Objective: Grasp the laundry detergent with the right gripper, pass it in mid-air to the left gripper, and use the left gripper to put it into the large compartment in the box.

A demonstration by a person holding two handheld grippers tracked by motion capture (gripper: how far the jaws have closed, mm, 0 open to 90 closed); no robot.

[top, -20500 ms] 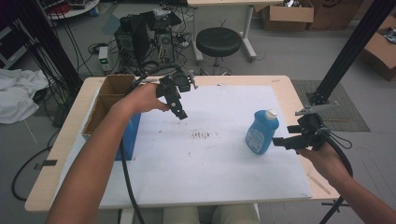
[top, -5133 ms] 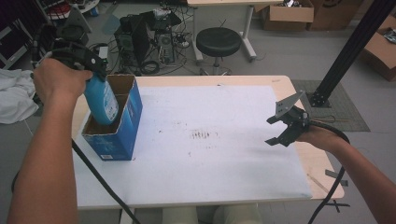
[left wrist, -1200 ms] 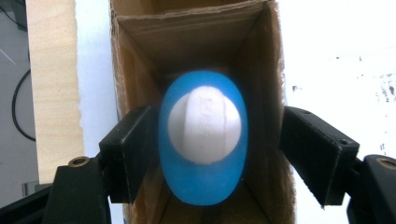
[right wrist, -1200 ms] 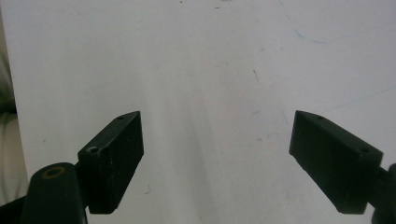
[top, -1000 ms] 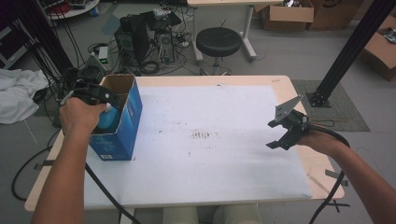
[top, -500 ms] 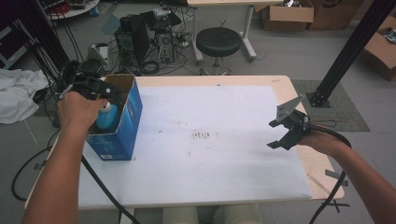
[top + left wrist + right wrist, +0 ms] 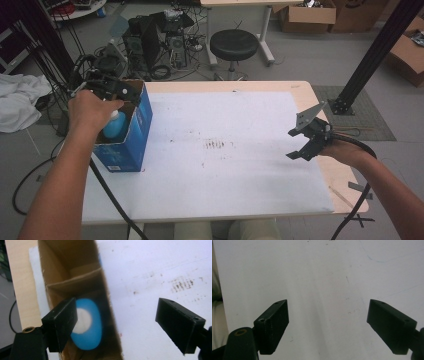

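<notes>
Blue bottle (image 7: 88, 326) stands upright in the cardboard box (image 7: 131, 131), white cap up. My left gripper (image 7: 117, 322) has just been opening, nothing pinched; my right gripper (image 7: 328, 323) hangs spread over the worktop (image 7: 240, 165).

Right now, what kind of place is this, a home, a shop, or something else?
Most likely a lab or workshop. Behind the table sit computer towers in a tangle of cables, a black stool and cardboard boxes on a bare grey floor, with a black metal frame post at the table's corner.
</notes>
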